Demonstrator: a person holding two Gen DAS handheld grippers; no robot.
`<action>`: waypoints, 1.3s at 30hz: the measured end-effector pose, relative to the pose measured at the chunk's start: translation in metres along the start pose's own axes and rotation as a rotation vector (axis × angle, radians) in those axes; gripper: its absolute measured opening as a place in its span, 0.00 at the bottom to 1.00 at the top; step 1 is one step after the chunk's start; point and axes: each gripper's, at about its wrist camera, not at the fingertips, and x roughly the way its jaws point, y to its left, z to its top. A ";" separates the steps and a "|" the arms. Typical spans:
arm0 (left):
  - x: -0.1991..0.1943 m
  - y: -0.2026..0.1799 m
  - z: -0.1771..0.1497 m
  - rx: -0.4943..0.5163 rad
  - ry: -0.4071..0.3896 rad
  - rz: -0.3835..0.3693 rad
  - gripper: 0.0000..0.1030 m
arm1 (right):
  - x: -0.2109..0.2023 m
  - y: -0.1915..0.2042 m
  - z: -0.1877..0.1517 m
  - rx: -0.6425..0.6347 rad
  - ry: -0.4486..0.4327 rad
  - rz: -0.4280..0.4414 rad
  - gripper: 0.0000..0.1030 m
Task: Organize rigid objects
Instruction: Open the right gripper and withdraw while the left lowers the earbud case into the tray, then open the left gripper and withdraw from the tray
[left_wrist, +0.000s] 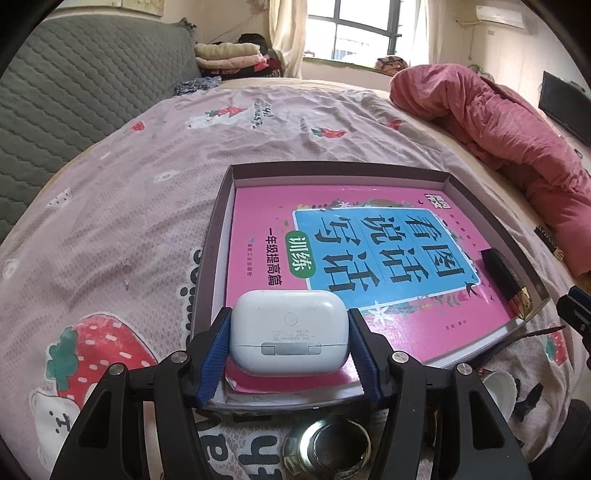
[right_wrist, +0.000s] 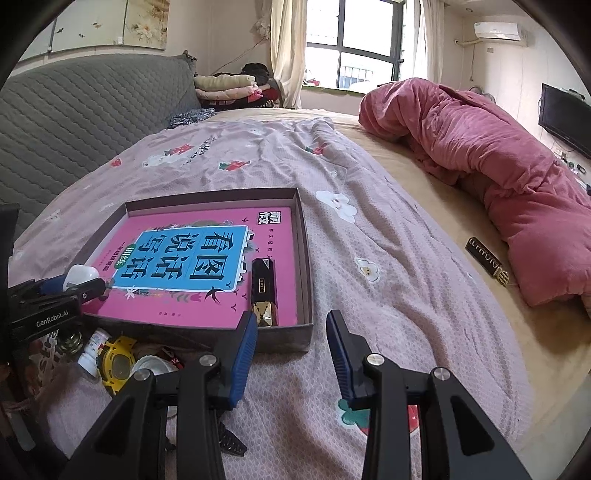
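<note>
- On the bed (right_wrist: 388, 295), a flat box (right_wrist: 304, 258) sits on the pink sheet with strawberry pictures. The box is the place where the hard things seem to go.
- Inside the box, a big pink book (left_wrist: 258, 229) lies flat and fills most of the floor. That part looks done.
- A dark gold-tipped case (right_wrist: 263, 291) lies on the book along the right wall of the box. That looks done too.
- The left gripper (left_wrist: 290, 343) has its blue pads pressed on both sides of a white earbud case (left_wrist: 290, 328). The case is at the near edge of the box, just over the book, and it cannot be told if it rests on the book yet. It looks like the thing being put in now.
- The right gripper (right_wrist: 291, 354) is held apart with nothing between its pads, above the sheet just beside the near right corner of the box.
- A small pile is left outside the box, near its front edge: a yellow round thing (right_wrist: 118, 363), a white bottle (right_wrist: 92, 350) and a shiny metal lid (left_wrist: 327, 446). So the job seems about half done.
- Only the right view shows a small black tag (right_wrist: 485, 260) lying well apart from the box, beside the rolled pink blanket (right_wrist: 498, 155).
- Only the left view shows the earbud case up close, with its round button and hinge.
</note>
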 end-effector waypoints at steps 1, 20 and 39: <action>-0.001 0.001 0.000 -0.004 0.000 -0.006 0.61 | -0.001 0.000 -0.001 0.001 -0.001 0.003 0.38; -0.041 0.019 -0.006 -0.106 -0.108 -0.083 0.64 | -0.017 0.002 -0.007 0.012 -0.012 0.056 0.38; -0.098 0.040 -0.019 -0.139 -0.200 -0.039 0.66 | -0.035 0.002 -0.011 0.014 -0.038 0.091 0.45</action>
